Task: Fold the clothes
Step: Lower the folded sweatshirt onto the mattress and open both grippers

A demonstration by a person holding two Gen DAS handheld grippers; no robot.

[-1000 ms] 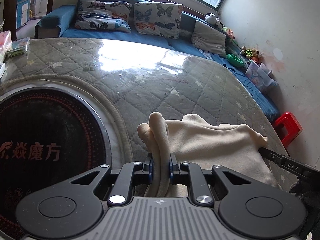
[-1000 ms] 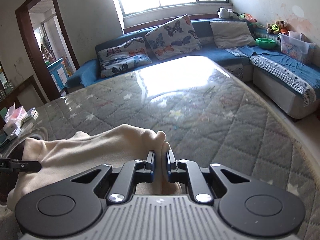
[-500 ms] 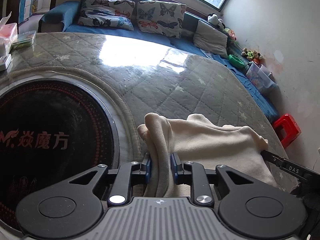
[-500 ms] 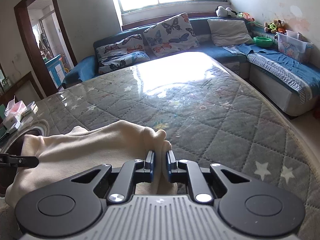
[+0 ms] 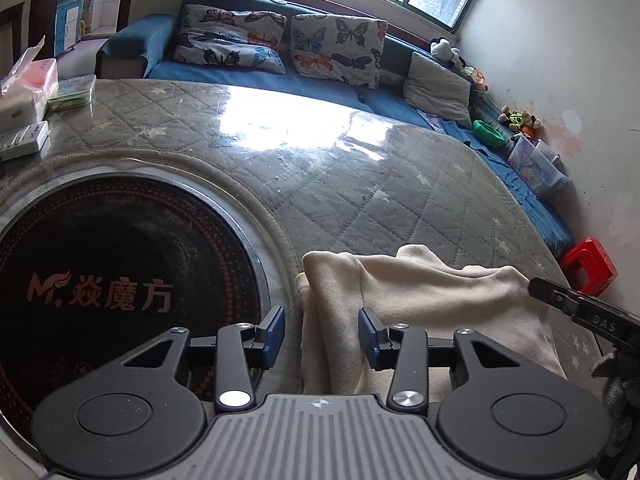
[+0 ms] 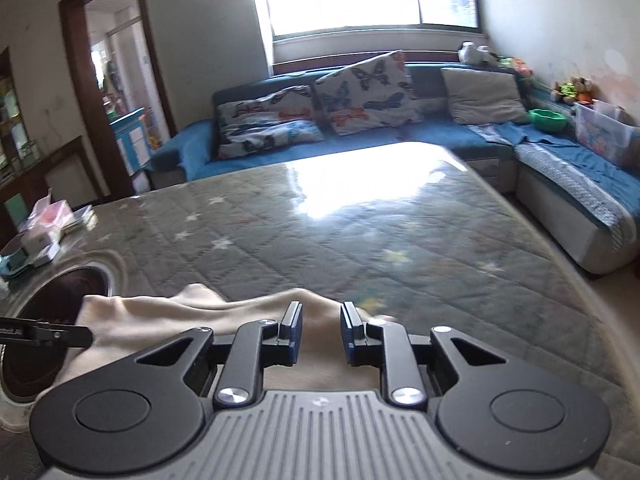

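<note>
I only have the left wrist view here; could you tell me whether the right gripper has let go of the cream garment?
Observer: Yes. In the right wrist view the right gripper is open, its blue pads apart over the cream garment.
Operator: Thank you. Is there any cloth between those pads?
Observer: The garment's edge lies below the gap, and neither pad presses on it.
Operator: Is there anything beyond the table on that side that I cannot see?
Observer: An open doorway with a dark wooden frame stands left of the blue sofa.
</note>
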